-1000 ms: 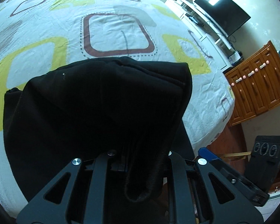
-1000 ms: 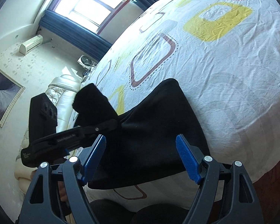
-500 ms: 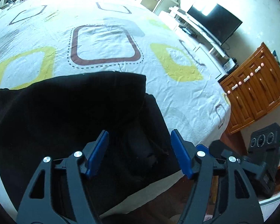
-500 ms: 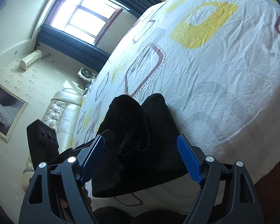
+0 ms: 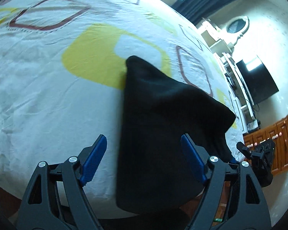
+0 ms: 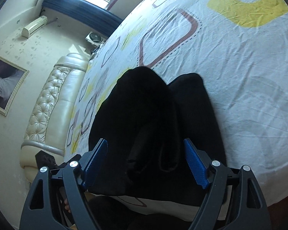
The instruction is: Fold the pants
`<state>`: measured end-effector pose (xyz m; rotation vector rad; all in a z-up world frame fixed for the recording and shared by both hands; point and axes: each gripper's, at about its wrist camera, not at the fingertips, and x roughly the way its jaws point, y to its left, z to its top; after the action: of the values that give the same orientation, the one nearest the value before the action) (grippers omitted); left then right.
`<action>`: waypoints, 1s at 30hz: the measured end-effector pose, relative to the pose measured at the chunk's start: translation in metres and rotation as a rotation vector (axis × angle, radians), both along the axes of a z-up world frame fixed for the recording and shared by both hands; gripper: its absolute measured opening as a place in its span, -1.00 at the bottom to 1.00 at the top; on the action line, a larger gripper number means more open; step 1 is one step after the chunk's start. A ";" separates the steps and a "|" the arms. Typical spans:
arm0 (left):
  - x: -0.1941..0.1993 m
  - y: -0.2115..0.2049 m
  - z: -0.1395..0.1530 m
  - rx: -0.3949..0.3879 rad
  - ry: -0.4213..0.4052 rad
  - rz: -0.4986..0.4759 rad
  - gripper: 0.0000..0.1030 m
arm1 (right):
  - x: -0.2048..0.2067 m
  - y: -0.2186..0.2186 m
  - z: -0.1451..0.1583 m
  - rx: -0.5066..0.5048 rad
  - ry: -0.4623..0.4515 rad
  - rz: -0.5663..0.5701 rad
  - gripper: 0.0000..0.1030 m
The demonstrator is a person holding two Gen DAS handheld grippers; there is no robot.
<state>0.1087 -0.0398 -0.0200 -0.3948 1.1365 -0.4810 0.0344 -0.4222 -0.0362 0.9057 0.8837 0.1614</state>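
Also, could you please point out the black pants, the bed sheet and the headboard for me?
black pants [image 6: 144, 115], right wrist view, on the folded top layer.
bed sheet [image 5: 48, 95], left wrist view, on bare white fabric left of the pants.
headboard [image 6: 48, 99], right wrist view, on its tufted cream padding.

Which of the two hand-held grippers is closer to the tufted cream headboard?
The left hand-held gripper. In the right wrist view its black body shows right against the headboard side of the bed, while the right hand-held gripper hangs open over the black pants, farther off.
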 end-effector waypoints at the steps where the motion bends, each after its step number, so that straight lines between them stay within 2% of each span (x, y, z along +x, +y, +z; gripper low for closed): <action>1: 0.001 0.008 -0.005 -0.008 0.018 0.017 0.54 | 0.006 0.004 -0.004 0.010 0.013 0.022 0.52; 3: 0.001 0.016 -0.012 -0.021 0.039 0.029 0.54 | 0.016 0.012 -0.011 -0.011 0.049 0.043 -0.10; 4: 0.002 0.017 -0.015 -0.026 0.048 0.027 0.54 | 0.020 0.015 -0.015 -0.004 0.065 0.057 -0.62; 6: 0.002 0.017 -0.019 -0.036 0.062 0.020 0.54 | 0.019 0.016 -0.016 0.013 0.057 0.057 -0.70; 10: 0.000 0.016 -0.024 -0.085 0.098 0.004 0.54 | 0.005 0.008 0.004 0.047 -0.006 0.072 -0.76; 13: -0.004 0.011 -0.024 -0.126 0.110 -0.014 0.56 | -0.011 -0.006 0.014 0.023 -0.027 0.061 -0.77; 15: -0.006 0.005 -0.024 -0.129 0.101 -0.035 0.58 | -0.021 -0.017 0.007 -0.006 0.000 0.031 -0.77; 18: -0.008 -0.004 -0.027 -0.131 0.097 -0.055 0.62 | -0.030 -0.028 -0.021 -0.009 0.068 -0.002 -0.77; 21: -0.008 -0.010 -0.037 -0.128 0.127 -0.065 0.63 | -0.034 -0.033 -0.024 0.021 0.032 -0.014 -0.64; 22: -0.008 -0.011 -0.040 -0.128 0.135 -0.069 0.63 | -0.036 -0.036 -0.021 0.024 0.030 -0.015 -0.51; 24: -0.007 -0.011 -0.042 -0.140 0.131 -0.070 0.64 | -0.039 -0.044 -0.012 0.026 0.004 -0.023 -0.05; 25: -0.007 -0.010 -0.043 -0.149 0.130 -0.070 0.65 | -0.042 -0.049 -0.007 0.021 -0.013 -0.038 0.49; 26: -0.008 -0.009 -0.044 -0.159 0.130 -0.069 0.66 | -0.044 -0.054 -0.004 0.012 -0.025 -0.052 0.60; 30: -0.012 -0.003 -0.048 -0.221 0.139 -0.070 0.70 | -0.045 -0.059 -0.026 0.099 0.011 -0.030 0.60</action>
<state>0.0971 -0.0430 -0.0675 -0.5890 1.2385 -0.6517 -0.0103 -0.4813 -0.0618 1.0128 0.8775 0.1759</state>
